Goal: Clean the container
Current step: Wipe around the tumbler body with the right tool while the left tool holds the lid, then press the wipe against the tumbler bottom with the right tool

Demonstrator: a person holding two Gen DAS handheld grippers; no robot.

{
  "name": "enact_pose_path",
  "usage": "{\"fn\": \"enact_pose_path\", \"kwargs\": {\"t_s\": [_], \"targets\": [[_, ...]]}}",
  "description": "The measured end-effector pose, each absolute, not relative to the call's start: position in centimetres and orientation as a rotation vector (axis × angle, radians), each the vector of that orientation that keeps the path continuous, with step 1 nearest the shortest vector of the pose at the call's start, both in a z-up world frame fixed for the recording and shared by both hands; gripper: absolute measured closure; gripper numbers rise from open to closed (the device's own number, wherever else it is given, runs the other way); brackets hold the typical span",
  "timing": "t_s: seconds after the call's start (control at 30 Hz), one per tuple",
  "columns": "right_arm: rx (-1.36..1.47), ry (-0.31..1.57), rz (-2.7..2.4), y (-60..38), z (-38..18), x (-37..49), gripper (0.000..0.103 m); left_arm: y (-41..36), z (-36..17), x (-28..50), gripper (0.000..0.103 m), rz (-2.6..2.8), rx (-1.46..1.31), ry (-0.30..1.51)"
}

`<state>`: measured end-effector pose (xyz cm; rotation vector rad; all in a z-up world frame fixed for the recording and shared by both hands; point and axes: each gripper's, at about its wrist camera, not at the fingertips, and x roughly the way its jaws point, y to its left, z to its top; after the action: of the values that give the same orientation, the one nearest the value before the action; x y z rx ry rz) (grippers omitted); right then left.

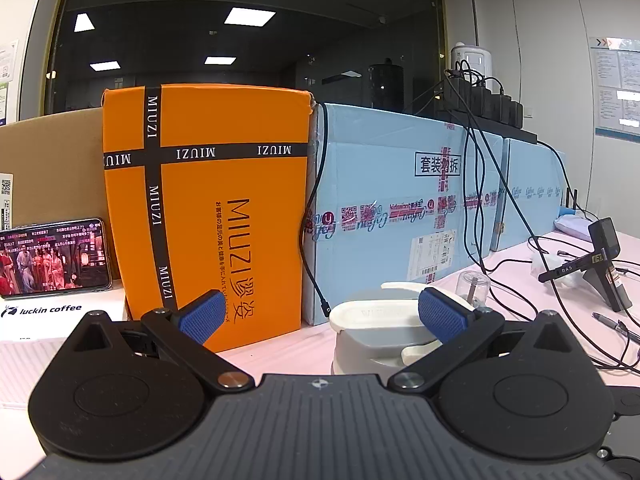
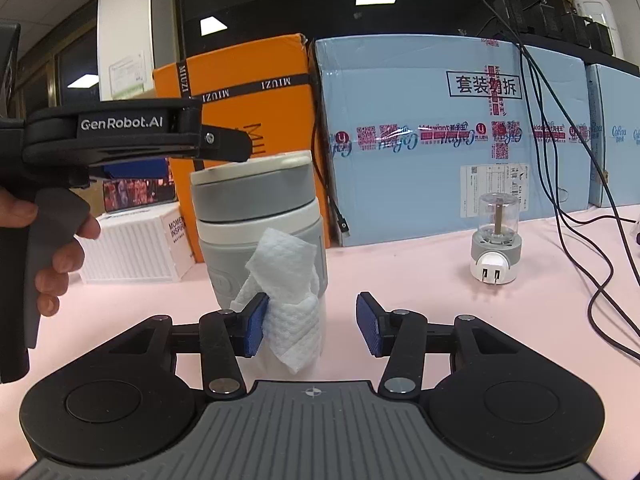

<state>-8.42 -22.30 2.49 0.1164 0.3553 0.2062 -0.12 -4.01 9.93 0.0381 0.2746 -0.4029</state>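
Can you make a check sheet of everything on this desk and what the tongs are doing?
Surface: pink table, looks dry.
Job's things: grey and white container standing upright, lid on; white paper towel lying against its side.
Clutter: plug-in lamp, phone playing video, pen.
Tongs: left tongs open, at the container's lid; right tongs open, left pad touching the towel.
Cables: black cables trailing across the table.
Surroundings: orange box, blue box, white box.
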Motion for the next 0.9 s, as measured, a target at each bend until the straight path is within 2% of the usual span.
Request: {"fn": "enact_pose_path", "kwargs": {"t_s": [0.03, 0.07, 0.13, 0.2, 0.4, 0.43, 0.5, 0.53, 0.6, 0.67, 0.73, 0.9], "targets": [[0.121, 0.366, 0.223, -22.4, 2.4, -8.3, 0.065, -4.0, 9.9, -0.1, 0.0, -0.403, 0.038, 0.275], [0.129, 0.381, 0.244, -22.6, 2.3, -8.2, 0.078, -4.0, 10.0, -0.2, 0.0, -0.404, 0.038, 0.275], [0.144, 0.409, 0.286, -22.8, 2.1, -7.9, 0.087, -4.0, 10.0, -0.1, 0.0, -0.404, 0.035, 0.275], [0.16, 0.437, 0.317, -23.1, 1.9, -7.7, 0.091, -3.9, 9.9, -0.1, 0.0, -0.407, 0.033, 0.276], [0.147, 0.566, 0.31, -23.9, 1.2, -6.4, 0.09, -4.0, 10.0, 0.0, 0.0, -0.409, 0.031, 0.276], [0.119, 0.569, 0.295, -23.8, 1.1, -6.4, 0.087, -4.0, 9.9, 0.0, 0.0, -0.409, 0.031, 0.276], [0.053, 0.568, 0.258, -23.4, 0.8, -6.5, 0.067, -4.0, 9.9, 0.0, 0.0, -0.41, 0.031, 0.275], [0.031, 0.563, 0.242, -23.3, 0.8, -6.5, 0.052, -4.0, 9.9, 0.0, 0.0, -0.41, 0.031, 0.275], [-0.011, 0.552, 0.215, -23.2, 0.7, -6.7, 0.048, -4.0, 9.9, 0.0, 0.0, -0.411, 0.031, 0.275], [-0.047, 0.53, 0.213, -23.2, 0.9, -7.1, 0.034, -4.0, 9.9, 0.0, 0.0, -0.411, 0.031, 0.274], [-0.102, 0.495, 0.207, -23.0, 1.2, -7.7, 0.028, -4.0, 9.9, 0.0, 0.0, -0.412, 0.031, 0.275], [-0.215, 0.388, 0.231, -22.0, 2.5, -9.6, 0.024, -4.0, 9.9, 0.0, 0.0, -0.413, 0.03, 0.274]]}}
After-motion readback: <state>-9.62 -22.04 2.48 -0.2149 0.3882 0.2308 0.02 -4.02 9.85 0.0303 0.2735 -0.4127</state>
